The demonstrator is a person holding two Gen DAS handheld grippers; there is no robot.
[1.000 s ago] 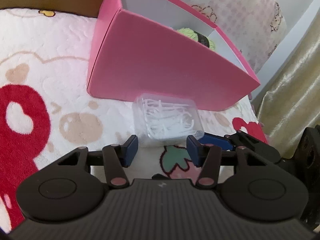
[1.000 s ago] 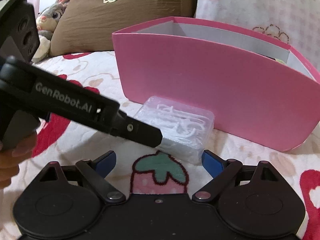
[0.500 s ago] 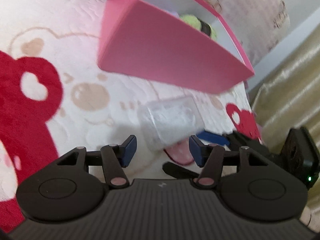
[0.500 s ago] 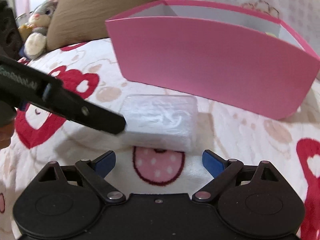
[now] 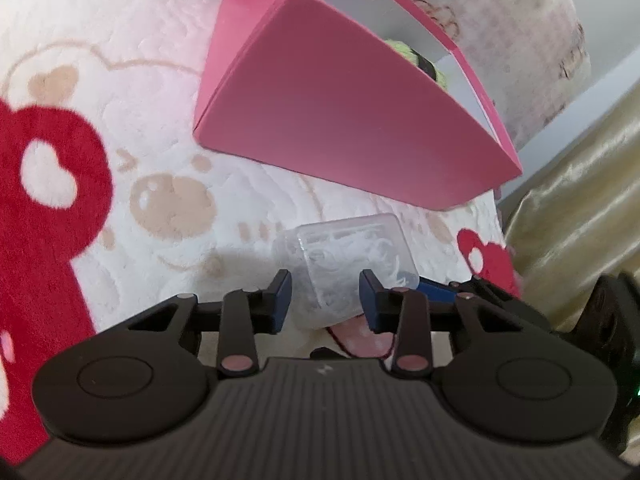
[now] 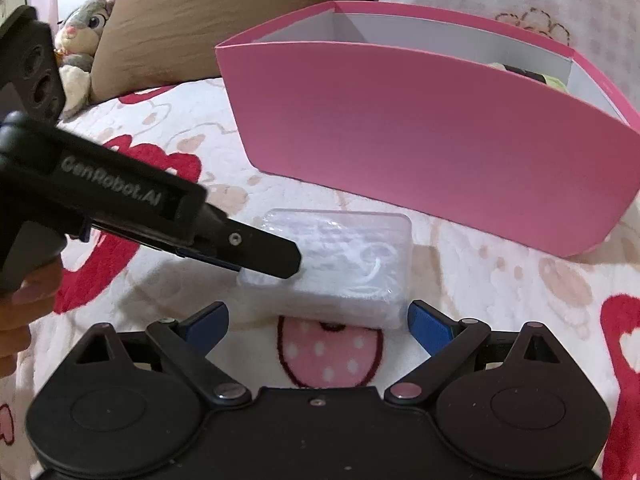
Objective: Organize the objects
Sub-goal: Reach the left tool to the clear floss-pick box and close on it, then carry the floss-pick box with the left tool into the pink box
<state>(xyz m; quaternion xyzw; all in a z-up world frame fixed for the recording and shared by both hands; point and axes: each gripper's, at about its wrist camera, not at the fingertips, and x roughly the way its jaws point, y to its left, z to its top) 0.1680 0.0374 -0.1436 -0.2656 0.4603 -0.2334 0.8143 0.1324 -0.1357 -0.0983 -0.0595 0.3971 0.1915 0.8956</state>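
Fingers of our left gripper (image 5: 325, 300), just closing, clamp the clear box (image 5: 352, 264) now lifted below the pink bin (image 6: 420, 152); only the right view shows our right gripper (image 6: 318, 320) gaping.

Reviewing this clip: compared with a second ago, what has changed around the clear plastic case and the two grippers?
The left gripper has just been closing its jaws, and they now clamp the clear plastic case, which it has taken hold of and tilted up off the blanket, away from the pink box. The right gripper stays open and empty near the case, and the box keeps its place.
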